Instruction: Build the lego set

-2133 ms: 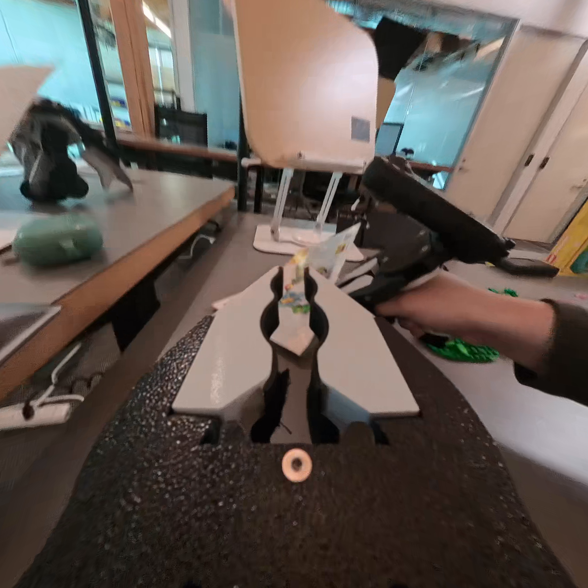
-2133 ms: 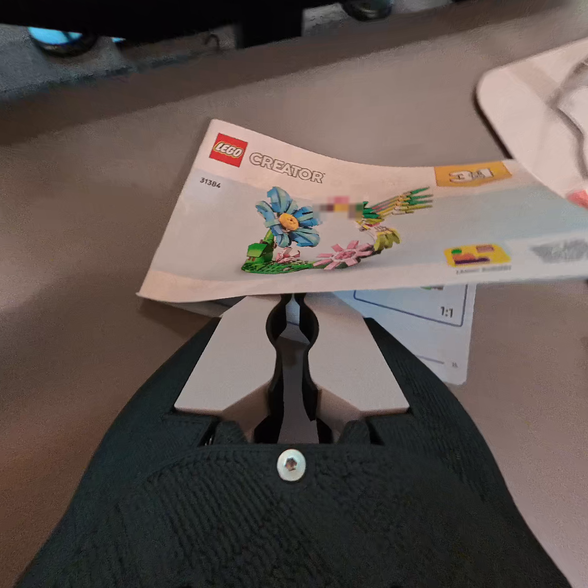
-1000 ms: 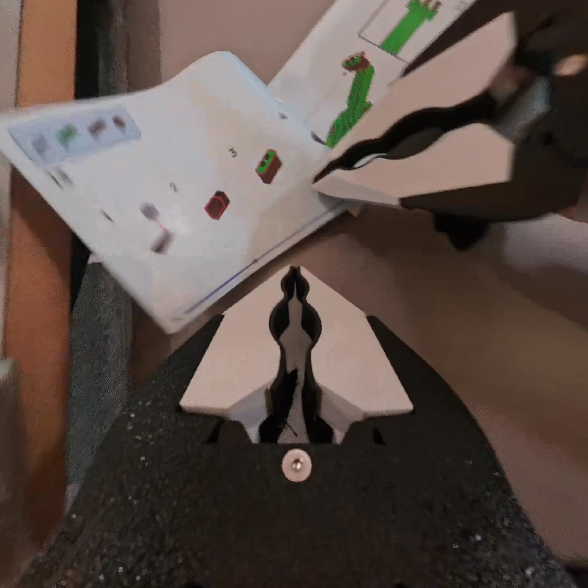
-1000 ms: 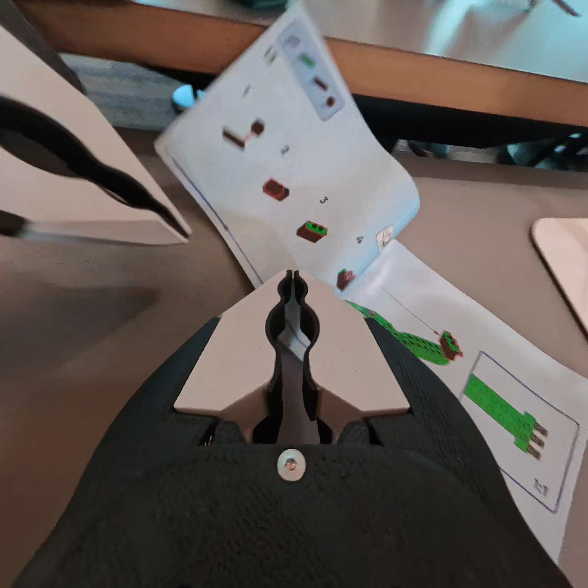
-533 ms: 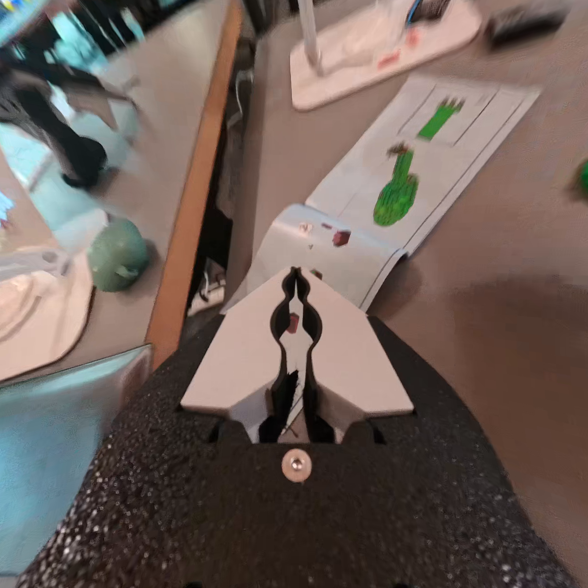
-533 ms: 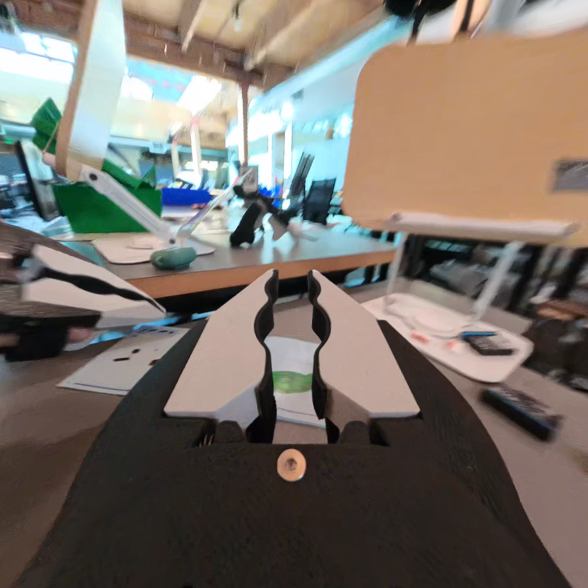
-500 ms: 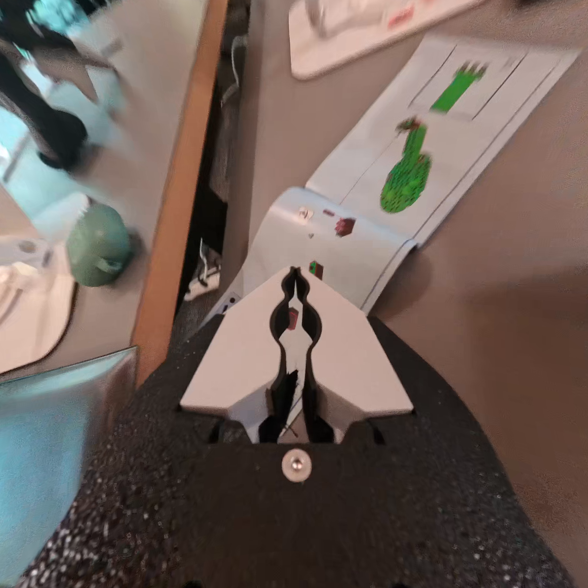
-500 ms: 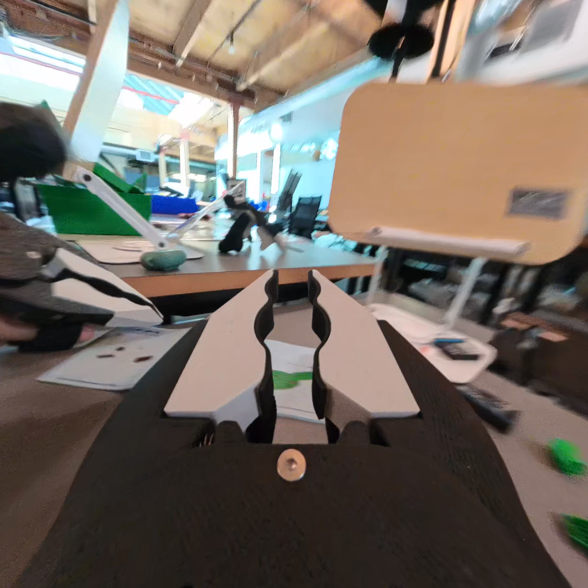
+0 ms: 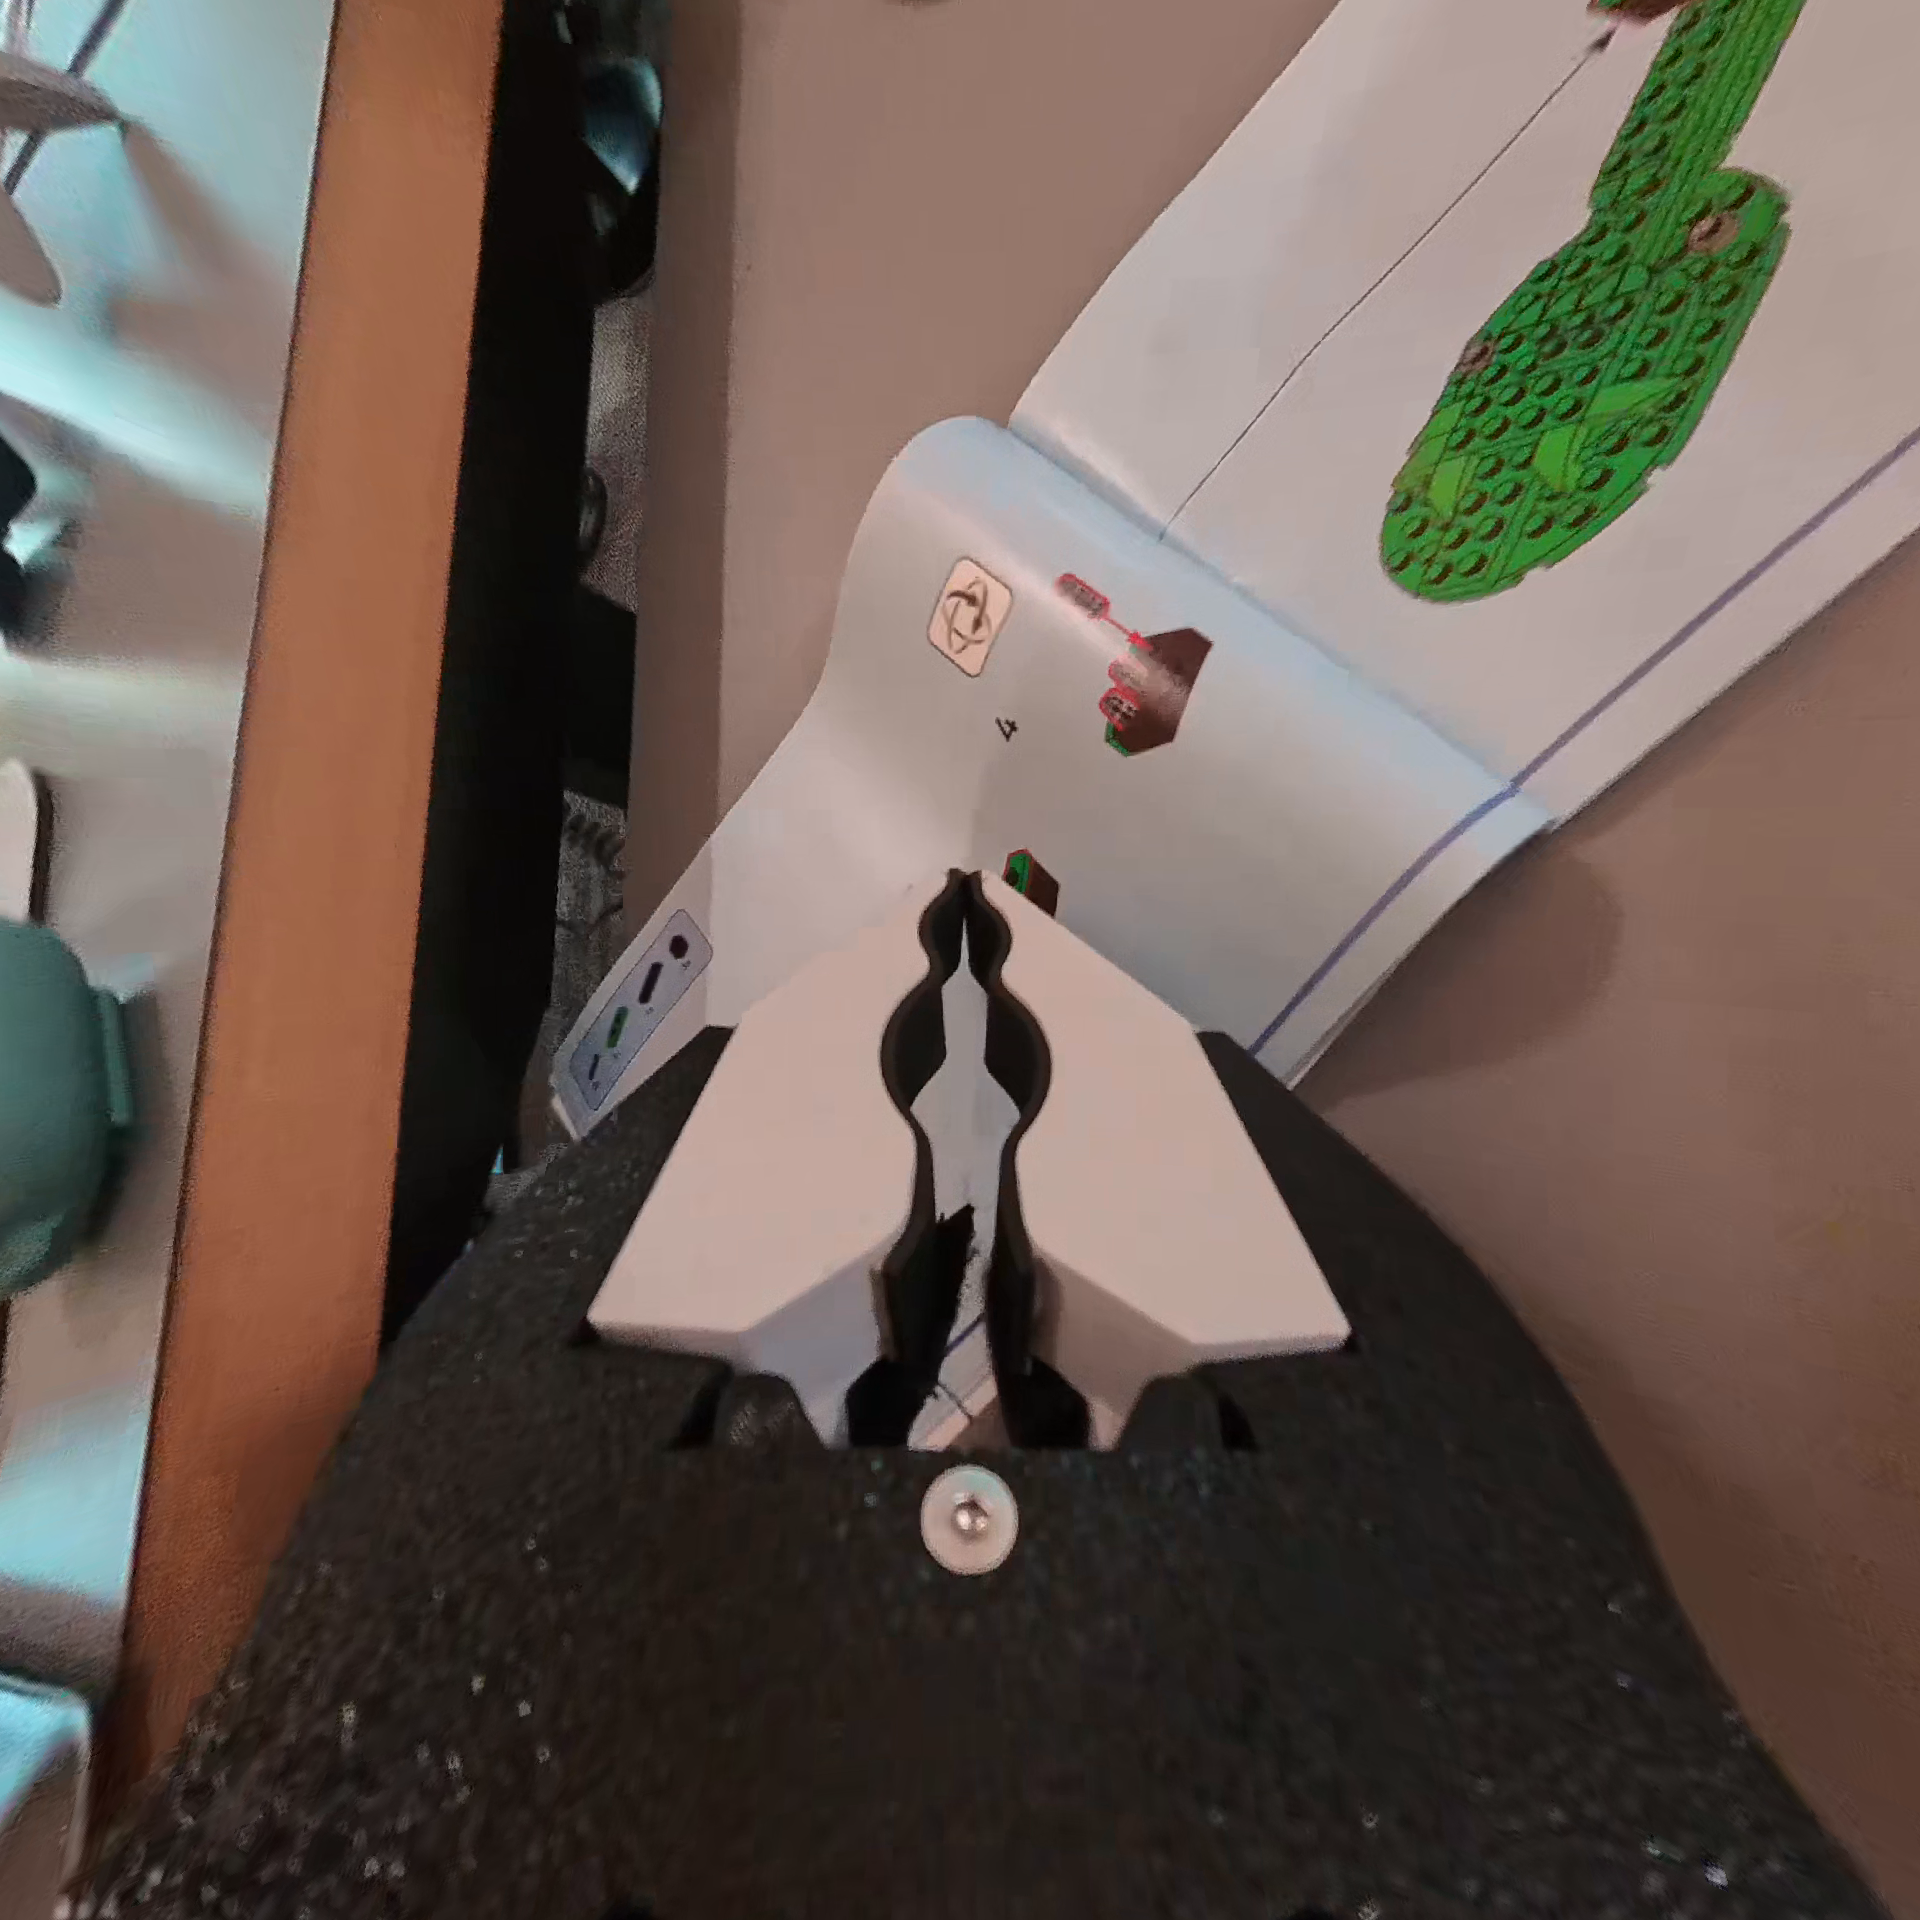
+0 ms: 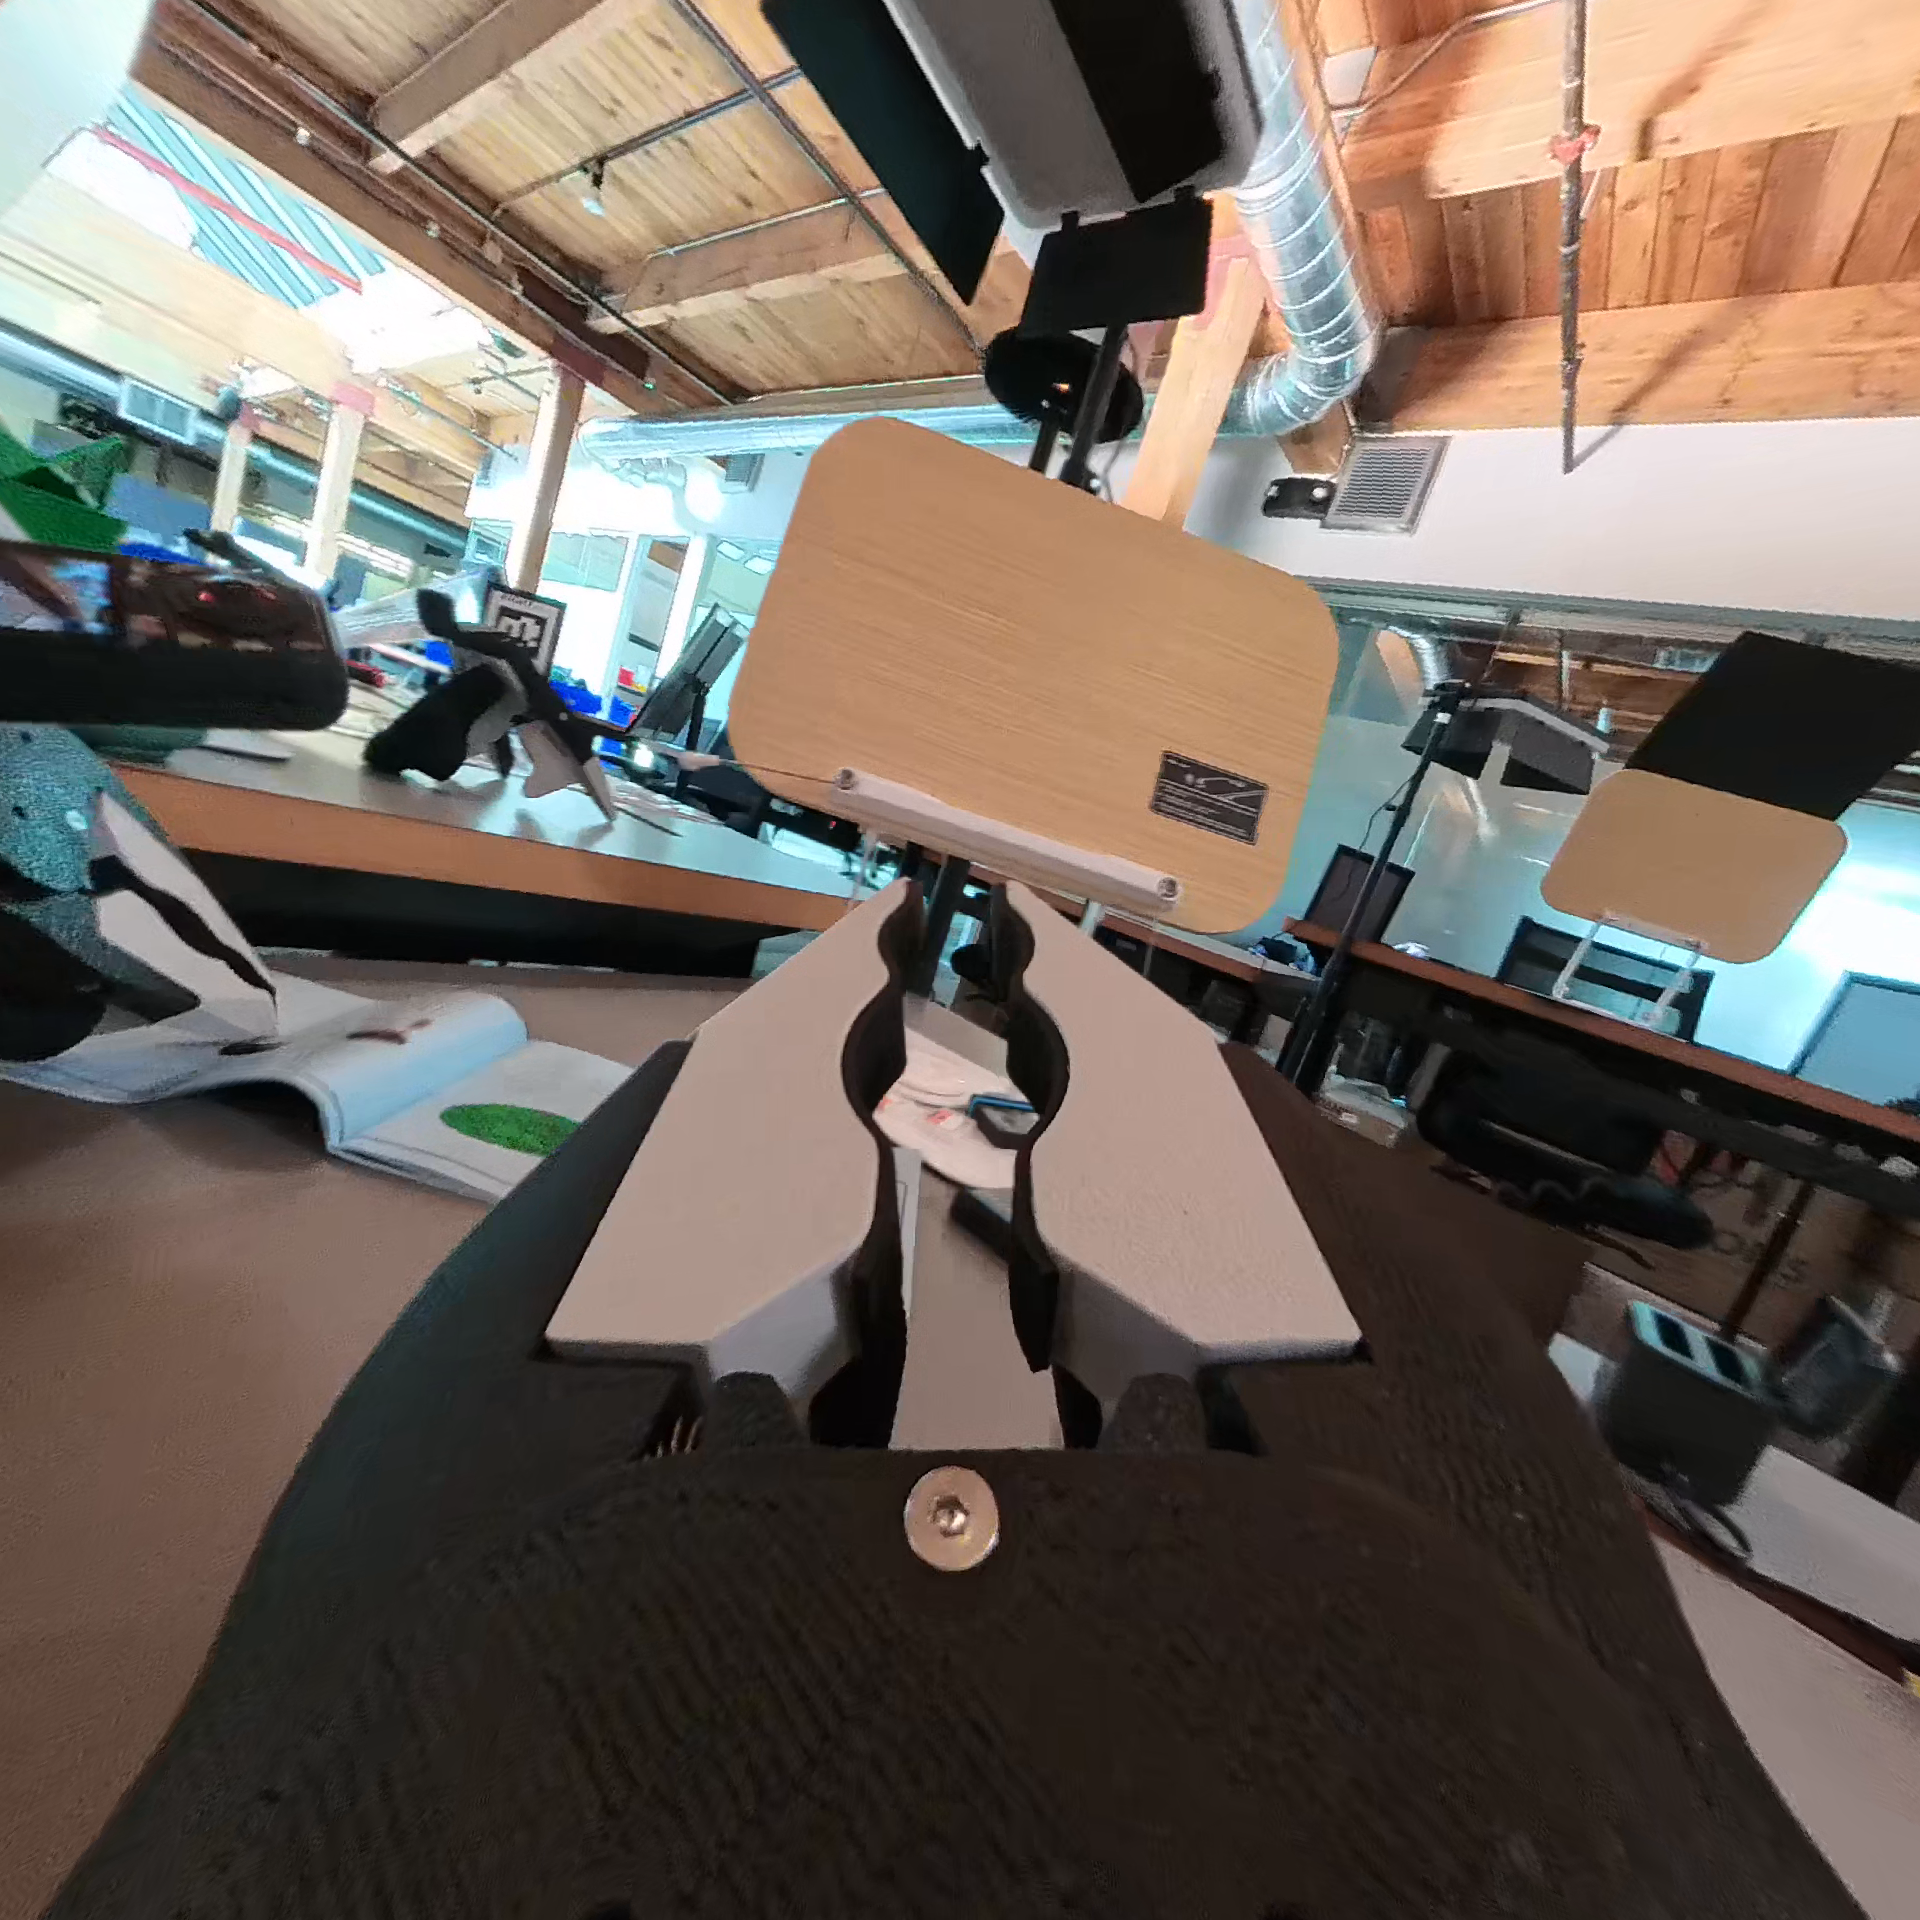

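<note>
Left wrist view: left tongs (image 9: 966, 883) pressed together on instruction booklet (image 9: 1195, 790), right tongs (image 10: 956, 904) spread, empty; best flattened gently along the fold against tabletop (image 9: 1662, 1143).

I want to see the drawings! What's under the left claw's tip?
The shut left claw presses on the open instruction booklet, lying on the brown table. A small green-and-brown brick drawing peeks out beside the tip. The claw covers the rest of that page.
</note>
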A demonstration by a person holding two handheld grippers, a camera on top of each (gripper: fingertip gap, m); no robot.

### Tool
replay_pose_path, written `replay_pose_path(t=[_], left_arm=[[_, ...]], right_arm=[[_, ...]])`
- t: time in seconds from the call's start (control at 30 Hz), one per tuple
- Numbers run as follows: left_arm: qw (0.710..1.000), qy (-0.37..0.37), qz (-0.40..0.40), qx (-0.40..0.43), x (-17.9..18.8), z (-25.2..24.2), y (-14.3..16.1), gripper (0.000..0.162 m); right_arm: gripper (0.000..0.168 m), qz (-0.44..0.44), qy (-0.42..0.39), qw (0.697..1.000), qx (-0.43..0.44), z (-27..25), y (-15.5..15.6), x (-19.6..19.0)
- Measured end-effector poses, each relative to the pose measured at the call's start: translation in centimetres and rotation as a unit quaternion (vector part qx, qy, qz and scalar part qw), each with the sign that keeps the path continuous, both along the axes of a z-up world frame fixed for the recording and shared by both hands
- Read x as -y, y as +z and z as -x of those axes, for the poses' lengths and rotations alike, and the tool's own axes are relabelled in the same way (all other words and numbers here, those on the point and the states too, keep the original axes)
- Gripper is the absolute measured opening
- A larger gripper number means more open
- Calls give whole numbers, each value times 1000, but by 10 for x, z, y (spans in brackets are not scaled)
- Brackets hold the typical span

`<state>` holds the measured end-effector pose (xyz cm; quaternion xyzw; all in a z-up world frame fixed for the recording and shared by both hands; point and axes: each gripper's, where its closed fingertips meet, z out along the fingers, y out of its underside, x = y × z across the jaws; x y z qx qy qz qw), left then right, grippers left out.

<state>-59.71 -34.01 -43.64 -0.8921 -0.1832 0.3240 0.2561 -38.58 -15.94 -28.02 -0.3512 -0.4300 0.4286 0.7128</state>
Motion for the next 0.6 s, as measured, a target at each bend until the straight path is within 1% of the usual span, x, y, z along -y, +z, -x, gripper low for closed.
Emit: replay_pose_path(t=[0.03,0.07,0.1,0.17,0.23,0.27,0.3,0.33,0.37,0.4,0.47,0.5,0.53,0.6], left_arm=[[1000,1,11,-6,-2,1,2,0],[999,12,18,-32,0,5,11,0],[997,19,15,-67,0,10,26,0],[992,19,-30,-124,-10,11,64,0],[985,-18,-106,-138,-45,-1,93,0],[981,-52,-138,-125,-69,-12,99,0],[982,-71,-145,-95,-88,-22,95,0],[988,-62,-132,-58,-103,-26,83,13],[991,-52,-119,-32,-116,-29,72,34],[991,-57,-120,-20,-132,-32,64,46],[982,-88,-160,-40,-163,-37,63,49],[977,-100,-176,-62,-173,-38,66,49],[973,-108,-185,-84,-178,-39,70,50],[968,-112,-196,-111,-184,-45,73,50]], right_arm=[[11,3,-9,1000,-3,-2,2,-8],[11,6,-20,1000,-6,-5,3,-17],[11,8,-30,999,-9,-8,5,-26],[11,4,-50,999,-11,-15,8,-43],[11,-4,-68,998,-9,-19,9,-60],[11,-5,-76,997,-6,-20,7,-68],[11,-3,-81,997,-3,-21,6,-76],[11,3,-82,997,-2,-21,5,-82],[11,11,-81,997,-1,-21,5,-87],[11,23,-77,997,0,-21,4,-91],[11,51,-67,996,1,-21,2,-98],[12,62,-62,996,4,-20,1,-99],[11,70,-58,996,14,-17,-1,-100],[6,85,-79,991,73,-9,-18,-110]])
